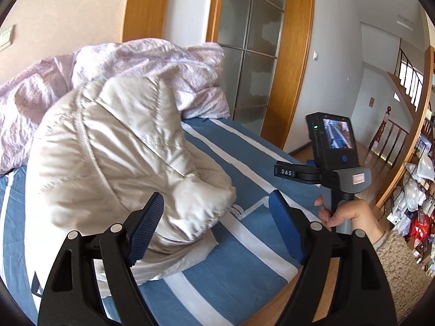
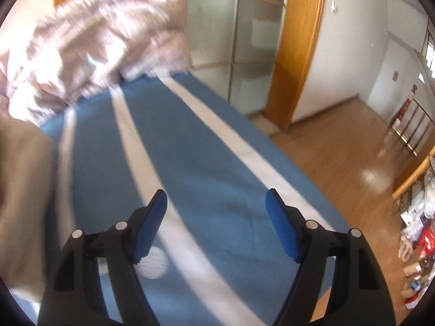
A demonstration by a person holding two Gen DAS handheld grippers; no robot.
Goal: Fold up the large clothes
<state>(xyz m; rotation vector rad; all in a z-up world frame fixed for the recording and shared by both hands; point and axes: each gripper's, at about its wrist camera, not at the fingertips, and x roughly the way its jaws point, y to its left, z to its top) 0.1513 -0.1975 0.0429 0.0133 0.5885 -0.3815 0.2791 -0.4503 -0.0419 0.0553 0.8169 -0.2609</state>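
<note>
Your left gripper [image 1: 217, 206] has its blue pads spread wide, gripping nothing; the left pad [image 1: 148, 225] sits just at the edge of the cream puffer jacket [image 1: 114, 163], which lies bunched in a mound on the blue-and-white striped bed [image 1: 244, 250]. Your right gripper [image 2: 216, 206] is also spread and empty above bare bedsheet, the jacket only at the left edge of its view. A crumpled lilac duvet [image 1: 152, 65] is heaped behind. Judging by this, you are between grasps, free to pick a fresh hold.
</note>
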